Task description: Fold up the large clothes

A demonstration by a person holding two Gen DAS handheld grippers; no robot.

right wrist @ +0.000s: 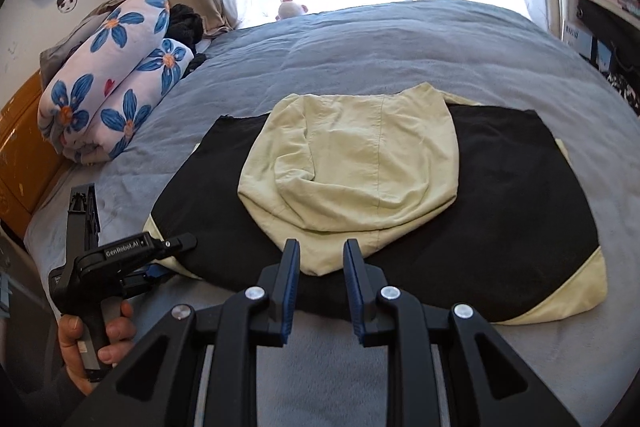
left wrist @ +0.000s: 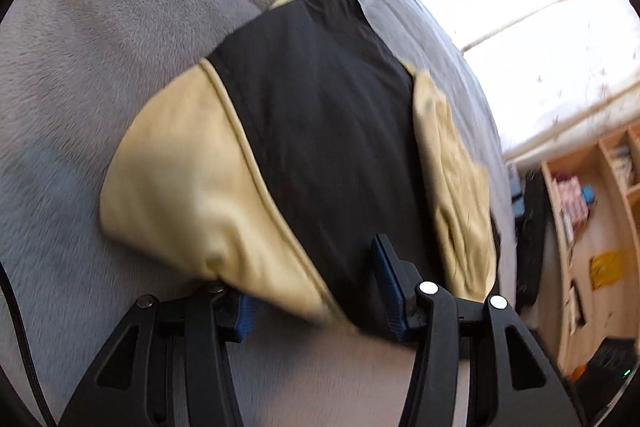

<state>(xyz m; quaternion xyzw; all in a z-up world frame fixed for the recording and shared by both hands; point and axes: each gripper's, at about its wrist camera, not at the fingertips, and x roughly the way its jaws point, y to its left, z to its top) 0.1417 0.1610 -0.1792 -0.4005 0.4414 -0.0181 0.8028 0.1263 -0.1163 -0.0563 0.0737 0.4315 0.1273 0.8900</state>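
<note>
Our left claw [left wrist: 320, 291] stands wide, its blue ribbed pads [left wrist: 386, 279] straddling the near edge of the black-and-cream hooded garment [left wrist: 320, 131] without pinching it. Our right claw [right wrist: 320, 267] is narrowly parted, holding nothing, just short of the soft cream hood [right wrist: 352, 163] folded over the smooth black back. The garment lies flat on the plush grey bed [right wrist: 360, 39]; a rolled blue-flowered quilt [right wrist: 116, 83] sits at ten o'clock.
</note>
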